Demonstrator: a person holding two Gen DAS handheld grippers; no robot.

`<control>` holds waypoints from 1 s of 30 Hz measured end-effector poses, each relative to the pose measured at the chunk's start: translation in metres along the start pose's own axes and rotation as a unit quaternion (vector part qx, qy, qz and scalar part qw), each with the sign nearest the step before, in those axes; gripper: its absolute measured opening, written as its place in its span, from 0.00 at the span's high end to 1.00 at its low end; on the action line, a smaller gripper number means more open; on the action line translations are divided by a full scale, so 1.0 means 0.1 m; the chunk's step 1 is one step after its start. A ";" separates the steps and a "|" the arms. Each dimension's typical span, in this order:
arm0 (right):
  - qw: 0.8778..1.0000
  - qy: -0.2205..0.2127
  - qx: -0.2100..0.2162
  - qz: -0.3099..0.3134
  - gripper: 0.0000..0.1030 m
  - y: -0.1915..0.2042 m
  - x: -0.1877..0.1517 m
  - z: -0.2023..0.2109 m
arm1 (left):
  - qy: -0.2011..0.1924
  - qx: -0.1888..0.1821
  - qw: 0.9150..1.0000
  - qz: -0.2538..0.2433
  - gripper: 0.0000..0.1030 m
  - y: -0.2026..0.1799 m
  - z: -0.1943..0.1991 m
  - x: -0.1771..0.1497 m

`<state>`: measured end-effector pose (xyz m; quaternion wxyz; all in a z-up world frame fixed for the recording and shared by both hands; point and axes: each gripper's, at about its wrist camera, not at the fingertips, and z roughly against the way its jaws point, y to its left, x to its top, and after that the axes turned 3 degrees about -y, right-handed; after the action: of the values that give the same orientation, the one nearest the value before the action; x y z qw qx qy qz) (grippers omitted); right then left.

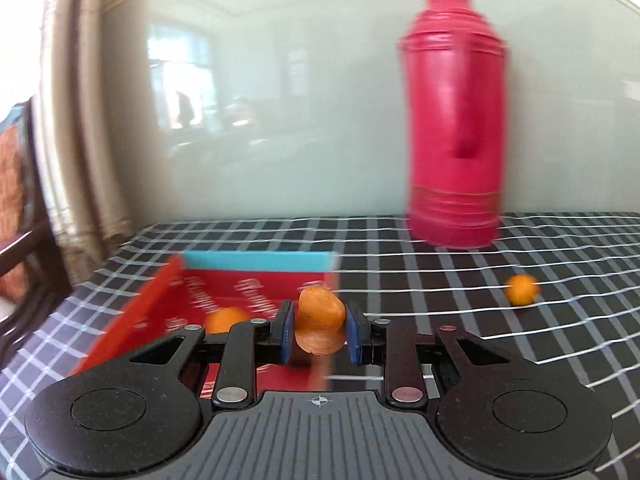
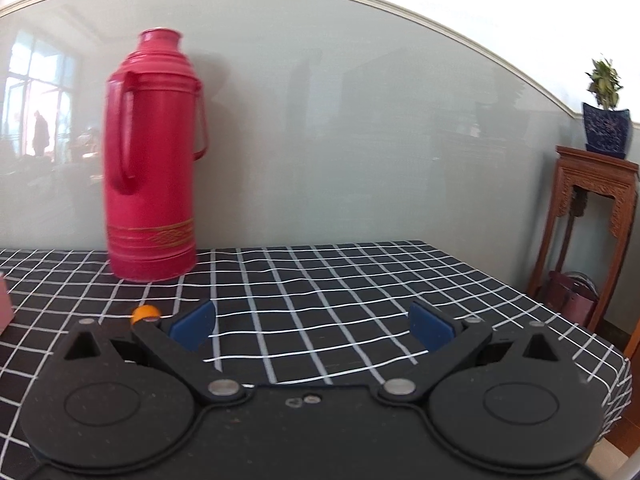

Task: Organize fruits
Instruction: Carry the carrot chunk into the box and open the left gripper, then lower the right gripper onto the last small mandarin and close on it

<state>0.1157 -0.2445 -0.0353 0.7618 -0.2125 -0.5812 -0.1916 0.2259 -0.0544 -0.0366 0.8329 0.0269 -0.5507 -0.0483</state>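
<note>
In the left wrist view my left gripper [image 1: 319, 330] is shut on a small orange fruit [image 1: 320, 312], squeezed between its blue pads above the right edge of a red box [image 1: 224, 292] with a blue far wall. Another orange fruit [image 1: 226, 319] lies inside the box, partly hidden by the gripper. A third orange fruit [image 1: 521, 289] rests on the checked cloth to the right. In the right wrist view my right gripper [image 2: 312, 326] stands open over bare cloth with nothing between its fingers; an orange fruit [image 2: 146, 313] peeks out behind its left finger.
A tall red thermos [image 1: 456, 120] [image 2: 154, 160] stands at the back against the pale wall. The black-and-white checked tablecloth [image 2: 320, 280] covers the table; its right edge drops off near a carved wooden stand [image 2: 592, 220] with a potted plant [image 2: 606, 120]. A chair [image 1: 24, 200] is at far left.
</note>
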 end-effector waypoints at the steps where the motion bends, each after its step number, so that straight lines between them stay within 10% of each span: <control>1: 1.000 0.000 0.005 0.004 0.06 0.05 0.00 0.01 | 0.004 0.011 1.000 0.003 0.74 0.09 -0.01 -0.02; 15: 0.997 0.006 0.069 0.038 0.06 0.61 -0.01 0.01 | 0.039 0.095 0.994 0.047 0.74 0.75 -0.13 -0.17; 17: 0.996 0.007 0.084 0.043 0.06 0.68 -0.01 0.00 | 0.044 0.091 0.993 0.059 0.65 0.81 -0.13 -0.18; 19: 0.994 0.005 0.097 0.047 0.06 0.73 -0.01 -0.02 | 0.041 0.095 0.992 0.074 0.23 0.87 -0.07 -0.18; 20: 0.994 0.006 0.103 0.048 0.06 0.75 0.00 -0.04 | 0.031 0.105 0.991 0.077 0.18 0.90 -0.02 -0.18; 30: 0.985 0.068 0.152 0.037 0.10 0.98 0.01 -0.48 | -0.034 0.158 0.984 0.072 0.06 1.19 0.37 -0.23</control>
<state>0.2071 -0.1885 -0.0551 0.8293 -0.1027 -0.5424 -0.0864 0.1893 0.0671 -0.0312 0.8002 0.1165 -0.5800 0.0986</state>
